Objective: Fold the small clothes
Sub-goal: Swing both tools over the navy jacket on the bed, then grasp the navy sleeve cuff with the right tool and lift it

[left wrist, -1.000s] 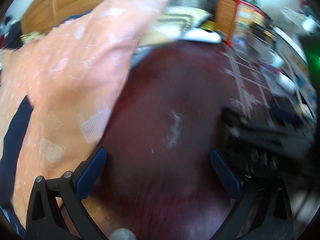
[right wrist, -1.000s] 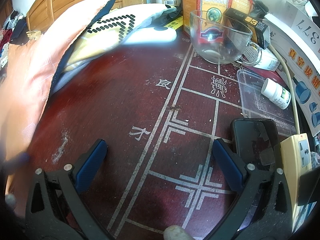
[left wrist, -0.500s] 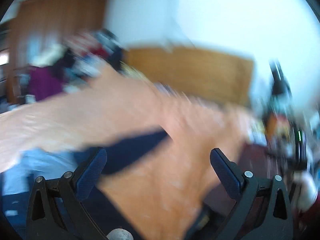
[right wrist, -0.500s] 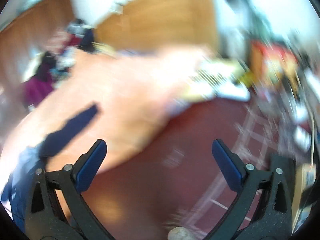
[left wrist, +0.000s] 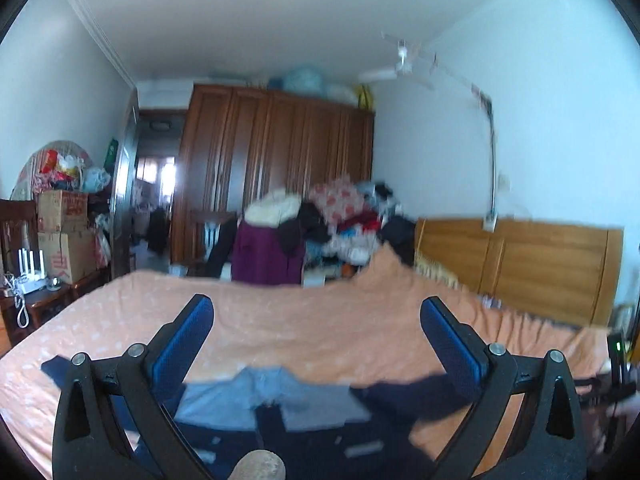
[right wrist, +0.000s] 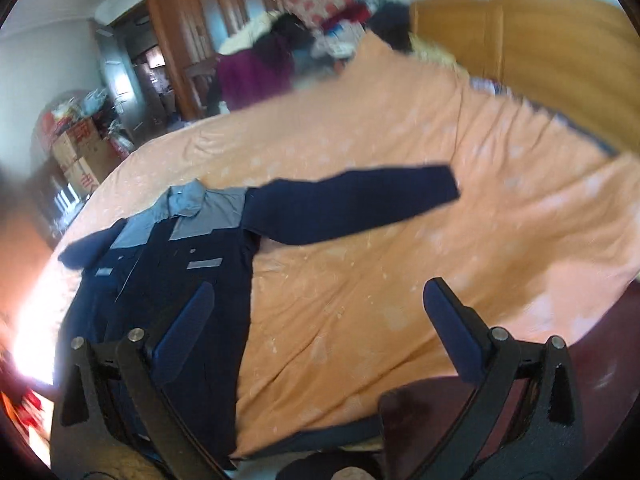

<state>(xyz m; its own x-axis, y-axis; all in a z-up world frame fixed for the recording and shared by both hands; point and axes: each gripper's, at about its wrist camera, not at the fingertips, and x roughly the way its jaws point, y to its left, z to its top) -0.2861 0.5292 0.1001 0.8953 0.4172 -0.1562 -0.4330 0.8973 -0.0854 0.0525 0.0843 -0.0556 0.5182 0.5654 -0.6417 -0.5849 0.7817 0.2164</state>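
- Jacket (right wrist: 168, 280): your navy garment with grey shoulders lies flat, front up, on the orange bedspread (right wrist: 380, 280), toward the bed's left side in the right wrist view. Spread out like this, it looks ready for a first fold, with nothing folded yet.
- One sleeve (right wrist: 352, 204) stretches straight out across the bedspread toward the wooden headboard (right wrist: 540, 52), so you probably need to bring it in over the body first.
- The other sleeve (right wrist: 92, 246) reaches the opposite way, near the bed's edge.
- Your right gripper (right wrist: 316, 308) hangs above the jacket's hem side with its fingers spread wide and nothing between them.
- Your left gripper (left wrist: 316, 320) is likewise spread and empty, tipped up toward the wardrobe (left wrist: 276, 176), with only the grey collar area (left wrist: 264, 396) showing low in its view.
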